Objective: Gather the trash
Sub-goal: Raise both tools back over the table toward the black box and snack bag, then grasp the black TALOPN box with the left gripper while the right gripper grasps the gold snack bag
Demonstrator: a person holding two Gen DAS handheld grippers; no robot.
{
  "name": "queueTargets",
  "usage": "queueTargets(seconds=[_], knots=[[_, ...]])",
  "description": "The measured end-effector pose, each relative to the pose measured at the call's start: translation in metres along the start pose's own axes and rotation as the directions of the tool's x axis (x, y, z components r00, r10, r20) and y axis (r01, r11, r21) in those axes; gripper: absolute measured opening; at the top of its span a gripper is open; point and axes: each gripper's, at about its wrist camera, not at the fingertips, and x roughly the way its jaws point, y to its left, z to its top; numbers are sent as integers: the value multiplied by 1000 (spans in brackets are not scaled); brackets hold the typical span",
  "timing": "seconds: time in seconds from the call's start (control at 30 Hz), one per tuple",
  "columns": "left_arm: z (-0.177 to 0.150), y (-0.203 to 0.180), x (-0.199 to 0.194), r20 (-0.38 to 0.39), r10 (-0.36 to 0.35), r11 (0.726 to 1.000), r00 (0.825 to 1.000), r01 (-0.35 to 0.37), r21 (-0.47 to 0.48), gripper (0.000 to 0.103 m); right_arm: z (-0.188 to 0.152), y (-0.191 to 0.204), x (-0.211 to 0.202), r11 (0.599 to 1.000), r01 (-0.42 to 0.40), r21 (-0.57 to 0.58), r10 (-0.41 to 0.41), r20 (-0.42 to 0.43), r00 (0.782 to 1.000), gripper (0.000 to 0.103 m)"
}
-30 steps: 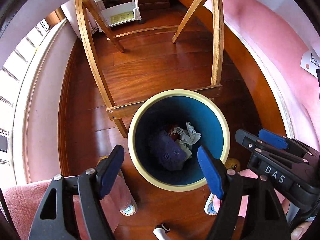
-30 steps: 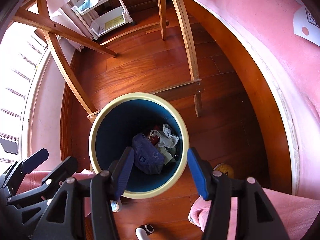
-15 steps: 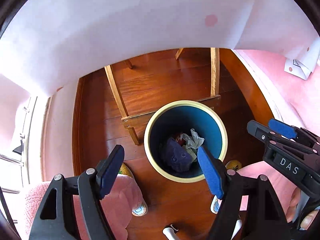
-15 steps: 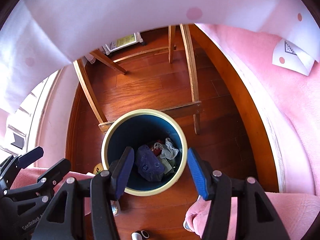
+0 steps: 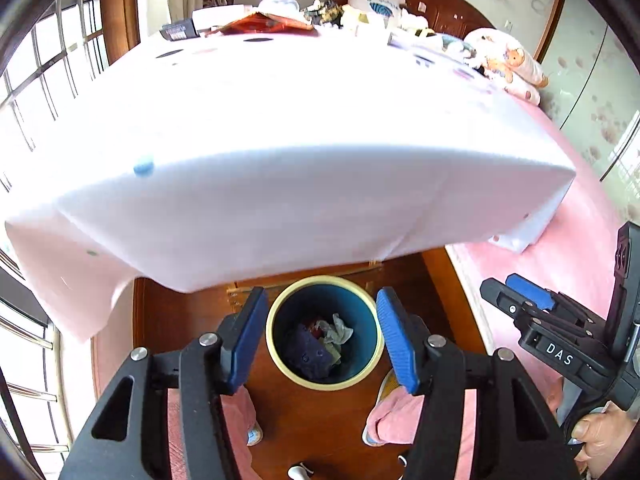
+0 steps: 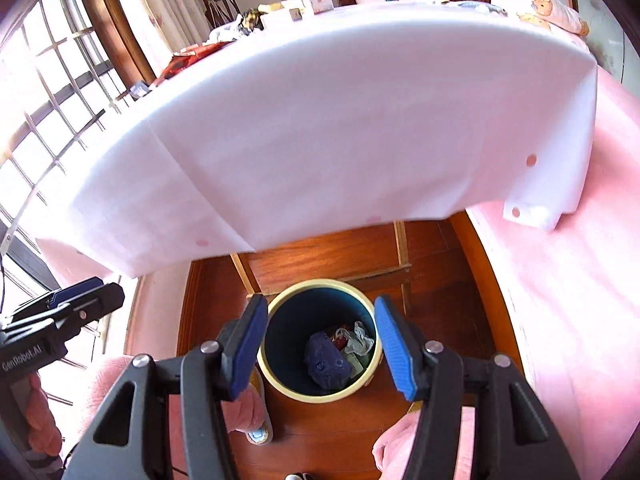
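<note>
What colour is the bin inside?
Blue inside the bin, with a pale yellow rim; clearest from the right wrist.

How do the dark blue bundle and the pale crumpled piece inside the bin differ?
In the bin, the dark blue bundle is the bulkier and rounder; the pale crumpled piece is smaller and more ragged. The bundle lies toward the left wall, the pale piece toward the right. Both rest at the bottom, side by side.

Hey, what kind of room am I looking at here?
Most likely a bedroom at home: a wooden headboard with a pillow against it, a pink bedspread, and a barred window beside the cloth-covered table.
</note>
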Motion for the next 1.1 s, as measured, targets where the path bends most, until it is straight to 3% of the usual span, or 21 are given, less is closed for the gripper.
queueTargets(seconds=[0.23, 0.3, 0.37, 0.47, 0.63, 0.77, 0.93, 1.1], knots=[[90, 21, -65, 70, 20, 1000, 997, -21, 18, 56, 87, 31, -67, 989, -35, -143, 53, 120, 991, 59], [119, 31, -79, 86, 45, 999, 995, -45, 6, 61, 118, 43, -78, 984, -54, -170, 77, 133, 988, 62], [147, 47, -89, 111, 83, 996, 990, -82, -17, 76, 145, 54, -83, 978, -62, -198, 92, 147, 985, 66], [186, 71, -100, 136, 132, 991, 982, -127, -44, 80, 180, 84, -79, 965, -44, -259, 91, 174, 980, 67], [243, 118, -79, 102, 154, 982, 983, -141, -123, 80, 240, 131, -38, 930, -58, -362, 116, 141, 983, 75], [278, 152, -31, 37, 163, 972, 986, -154, -179, 80, 278, 169, 15, 900, -72, -431, 122, 88, 989, 77], [304, 186, 20, -26, 162, 963, 986, -164, -213, 80, 299, 209, 90, 845, -87, -528, 96, -11, 995, 82], [319, 213, 67, -75, 126, 951, 989, -142, -276, 80, 294, 239, 148, 740, -52, -671, 21, -54, 998, 87]])
